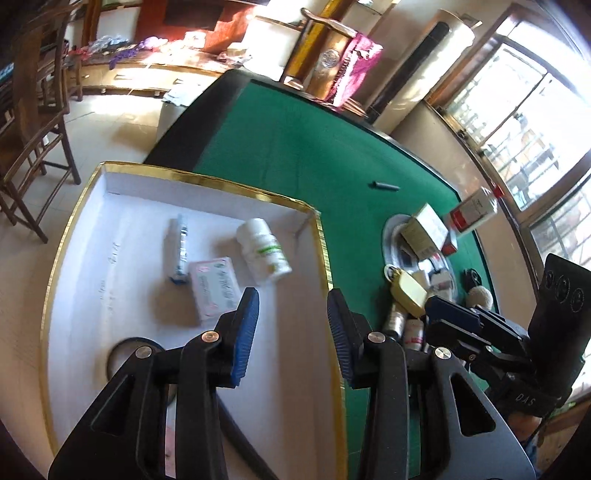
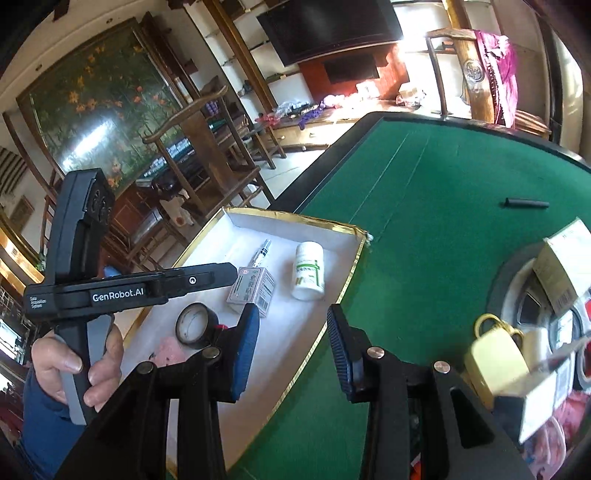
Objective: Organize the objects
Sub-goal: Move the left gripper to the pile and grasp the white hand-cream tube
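Green felt covers the table [image 1: 295, 147]. At nine o'clock on it we see a white cardboard box [image 1: 110, 229] with gold foil rim, holding a round plastic bottle [image 1: 263, 251], a flat carton [image 1: 216, 286], a slim tube [image 1: 180, 245] and glossy tape [image 2: 194, 325]. Our left gripper [image 1: 293, 332] and right gripper [image 2: 293, 343] hang apart, empty.

Bright daylight pours through tall windows [image 1: 524, 122] beside the green felt surface [image 2: 424, 184]. Dark wooden chairs [image 1: 33, 122] stand on pale floor tiles [image 1: 110, 125]. A large flower painting [image 2: 99, 122] hangs near a black television [image 2: 332, 26] above a low cluttered cabinet [image 1: 147, 70].
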{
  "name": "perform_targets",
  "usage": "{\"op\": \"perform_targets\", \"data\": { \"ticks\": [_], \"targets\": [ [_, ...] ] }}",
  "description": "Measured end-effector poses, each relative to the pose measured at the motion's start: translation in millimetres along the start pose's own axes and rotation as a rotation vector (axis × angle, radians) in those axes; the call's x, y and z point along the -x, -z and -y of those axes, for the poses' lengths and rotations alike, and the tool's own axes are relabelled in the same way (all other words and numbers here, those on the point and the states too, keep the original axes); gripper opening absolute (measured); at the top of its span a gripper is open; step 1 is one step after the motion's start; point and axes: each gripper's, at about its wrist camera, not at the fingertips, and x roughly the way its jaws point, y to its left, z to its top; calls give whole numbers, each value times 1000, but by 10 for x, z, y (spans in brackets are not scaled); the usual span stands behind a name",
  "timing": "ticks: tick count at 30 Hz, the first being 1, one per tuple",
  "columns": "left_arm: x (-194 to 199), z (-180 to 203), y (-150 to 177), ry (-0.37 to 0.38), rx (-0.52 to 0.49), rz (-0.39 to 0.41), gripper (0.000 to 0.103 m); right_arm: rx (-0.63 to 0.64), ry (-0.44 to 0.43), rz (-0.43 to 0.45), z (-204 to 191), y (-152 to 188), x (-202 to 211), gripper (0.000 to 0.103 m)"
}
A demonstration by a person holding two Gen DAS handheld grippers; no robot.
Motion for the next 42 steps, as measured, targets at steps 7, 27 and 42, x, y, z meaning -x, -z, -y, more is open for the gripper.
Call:
{"op": "perform_targets", "data": {
  "ticks": [7,27,42],
  "targets": [
    [-468,794,226,16,-120,-72,54,-79,29,129,651,613,1006,45],
    [-1521,1440,470,-278,-421,-181,26,-196,-19,247,1421,1149,1707,46],
    [-796,1197,1541,-316,-274,46,24,-437,30,155,1883,1326,1733,52]
  ]
}}
